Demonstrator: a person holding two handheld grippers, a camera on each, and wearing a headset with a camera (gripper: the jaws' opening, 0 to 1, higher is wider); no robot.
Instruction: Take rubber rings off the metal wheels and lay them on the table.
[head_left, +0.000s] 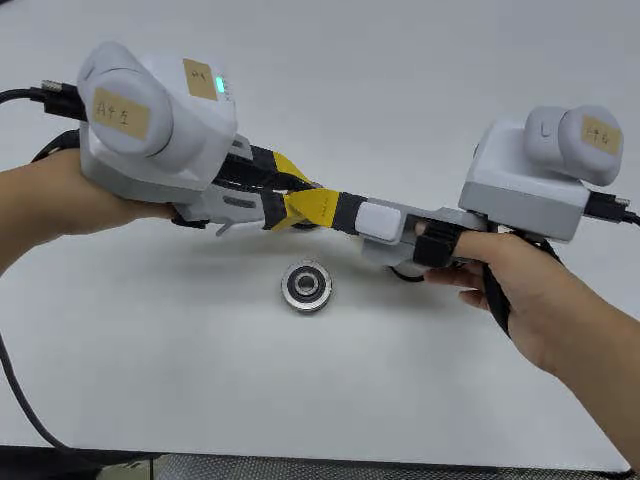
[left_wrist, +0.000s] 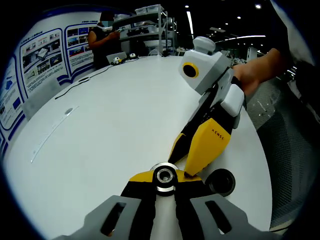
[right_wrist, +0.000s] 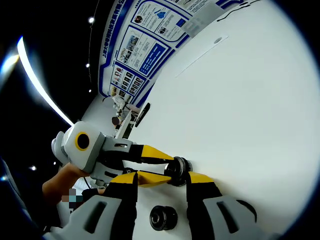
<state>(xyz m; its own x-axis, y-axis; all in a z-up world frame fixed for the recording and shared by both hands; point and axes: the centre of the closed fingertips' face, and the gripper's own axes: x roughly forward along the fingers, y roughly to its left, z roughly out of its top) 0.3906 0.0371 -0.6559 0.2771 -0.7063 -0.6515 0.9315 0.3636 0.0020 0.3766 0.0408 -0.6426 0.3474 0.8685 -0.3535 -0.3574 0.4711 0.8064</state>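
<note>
My left gripper (left_wrist: 165, 178) has its yellow-tipped fingers clamped on a small round metal wheel (left_wrist: 164, 174), whose bright hub faces the camera. My right gripper (right_wrist: 164, 178) meets it from the opposite side. Its fingers stand apart, straddling the left fingertips, with one yellow tip against the wheel's dark rim. A second wheel (head_left: 307, 286) lies flat on the table (head_left: 450, 80), just on my side of the meeting fingertips. It shows concentric black and bright metal bands and touches nothing. The table is smooth, matte white, with open room all around the fingers, and its near edge lies well back toward me. The small print on one right yellow finger (left_wrist: 207, 142) and the handwritten tape labels (head_left: 122, 112) on the housings are too unclear to read.
</note>
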